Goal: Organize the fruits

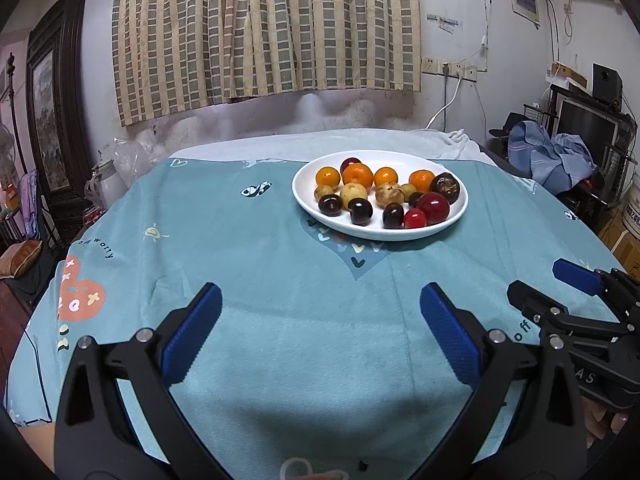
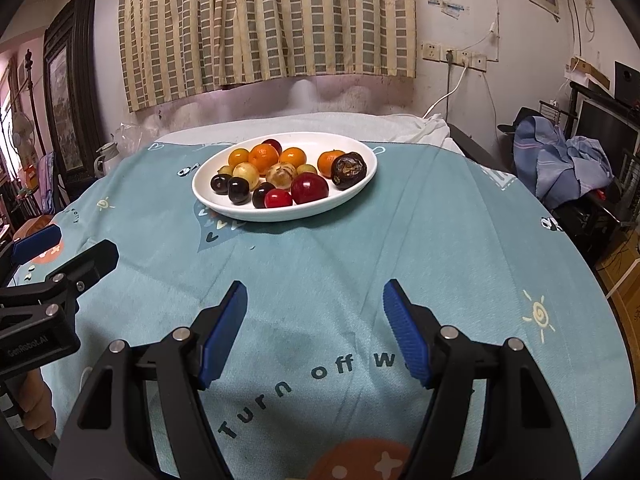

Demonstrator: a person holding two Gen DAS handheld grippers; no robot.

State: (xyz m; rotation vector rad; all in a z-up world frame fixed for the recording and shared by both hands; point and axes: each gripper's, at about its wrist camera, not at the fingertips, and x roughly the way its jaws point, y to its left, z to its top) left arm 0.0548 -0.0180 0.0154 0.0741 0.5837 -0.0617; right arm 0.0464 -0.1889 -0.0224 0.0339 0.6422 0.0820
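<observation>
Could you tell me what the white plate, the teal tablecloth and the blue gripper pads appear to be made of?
White plate: probably glazed ceramic, though melamine is possible; its smooth rim shows soft highlights.
Teal tablecloth: woven fabric with a matte finish; it creases and drapes over the table edge and carries printed motifs.
Blue pads on the right gripper: likely rubber or ribbed plastic, judging by the fine ridges.

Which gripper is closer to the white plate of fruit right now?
Right, though only slightly. The right gripper hangs open with the white plate ahead, a little left. The left gripper, also open, has it farther ahead, to its right.
</observation>
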